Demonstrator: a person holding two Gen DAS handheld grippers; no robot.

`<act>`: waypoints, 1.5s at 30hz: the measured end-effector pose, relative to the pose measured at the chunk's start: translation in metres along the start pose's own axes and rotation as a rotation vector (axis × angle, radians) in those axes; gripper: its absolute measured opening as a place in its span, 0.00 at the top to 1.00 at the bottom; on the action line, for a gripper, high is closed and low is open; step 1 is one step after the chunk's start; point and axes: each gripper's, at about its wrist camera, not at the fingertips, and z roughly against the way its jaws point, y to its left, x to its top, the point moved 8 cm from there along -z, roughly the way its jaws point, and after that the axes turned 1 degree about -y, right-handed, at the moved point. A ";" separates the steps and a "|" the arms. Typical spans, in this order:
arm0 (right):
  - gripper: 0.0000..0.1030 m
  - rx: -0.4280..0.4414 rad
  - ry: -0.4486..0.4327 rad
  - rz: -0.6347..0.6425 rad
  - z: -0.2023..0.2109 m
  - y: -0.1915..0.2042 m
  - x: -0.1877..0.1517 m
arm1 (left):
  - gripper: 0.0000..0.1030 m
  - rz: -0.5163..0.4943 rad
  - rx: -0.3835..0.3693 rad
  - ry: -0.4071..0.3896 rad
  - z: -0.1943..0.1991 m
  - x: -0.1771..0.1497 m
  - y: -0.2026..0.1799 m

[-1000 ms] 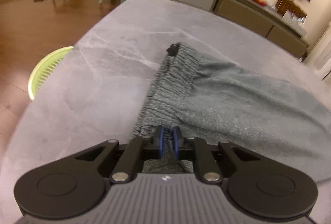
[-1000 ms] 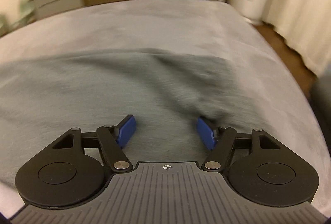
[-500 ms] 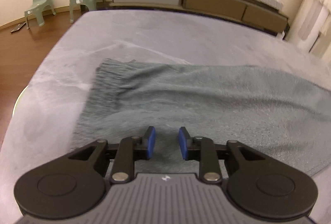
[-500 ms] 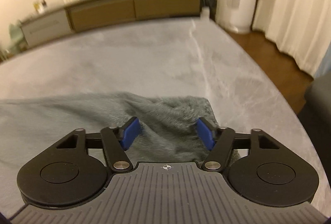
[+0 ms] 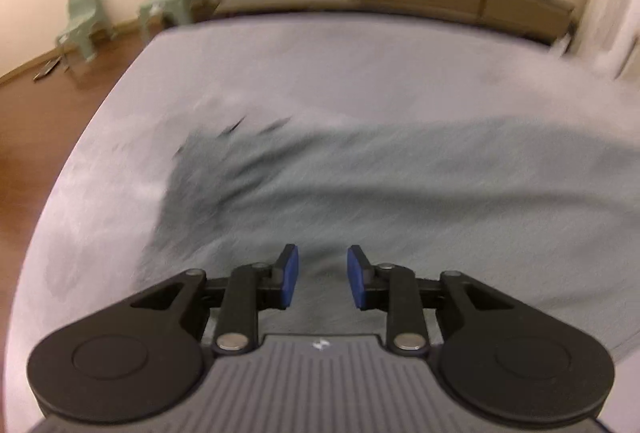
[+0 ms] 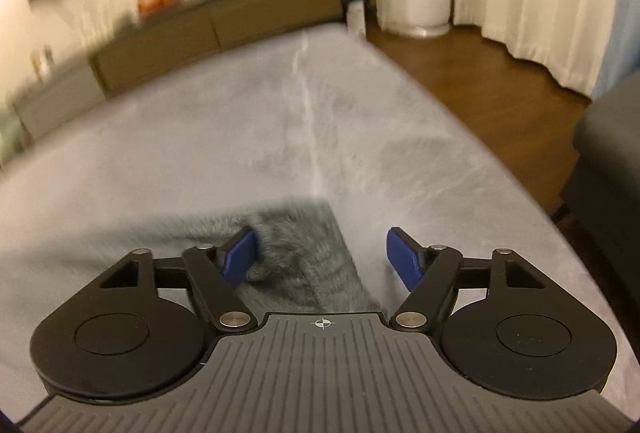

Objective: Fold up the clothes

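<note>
The left gripper (image 5: 322,276) has let go of the grey garment (image 5: 400,193); the right gripper (image 6: 323,257) gapes too, so the garment rests flat on the table (image 6: 200,137).

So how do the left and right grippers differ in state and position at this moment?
The left gripper has a narrow gap between its blue pads; the right gripper is spread much wider. The left hangs over the middle of the grey garment; the right sits at the garment's end, one pad over cloth, the other over bare table. Both are open and hold nothing.
</note>
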 end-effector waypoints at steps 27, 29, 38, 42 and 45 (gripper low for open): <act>0.30 0.078 0.046 -0.143 0.058 -0.036 -0.091 | 0.17 -0.190 -0.650 0.030 0.015 0.061 -0.534; 0.73 0.039 0.033 -0.045 0.056 -0.020 -0.095 | 0.16 -0.259 -0.677 0.076 0.009 0.060 -0.590; 0.81 -0.114 -0.181 0.471 0.080 0.042 -0.106 | 0.17 -0.628 -0.515 0.210 -0.038 0.011 -0.740; 0.82 -0.145 -0.261 0.648 0.088 0.066 -0.111 | 0.73 -0.739 -0.409 0.209 -0.061 -0.001 -0.745; 0.76 -0.023 -0.274 0.596 0.104 0.066 -0.106 | 0.82 -0.683 -0.454 0.164 -0.060 0.009 -0.721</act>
